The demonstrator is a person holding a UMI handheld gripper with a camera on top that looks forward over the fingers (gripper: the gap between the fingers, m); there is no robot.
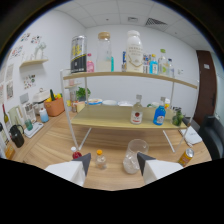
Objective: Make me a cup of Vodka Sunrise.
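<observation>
My gripper (114,163) is open and low over the wooden table (55,150), holding nothing. Between the fingers and just ahead stand a small clear bottle with an orange cap (101,160) and a clear glass cup (134,155), the cup close to the right finger (145,162). A small red-capped item (76,154) sits by the left finger (83,162). Beyond them, the lower shelf (107,120) carries a clear bottle with a red label (136,115) and a blue bottle (159,115).
The top shelf (150,76) holds a black-and-yellow can (77,54), a cork-lidded jar (104,52), a big white bottle (133,50) and several small bottles. A golden can (186,157) lies right. An orange pot (55,106) and black kettle (16,135) stand left.
</observation>
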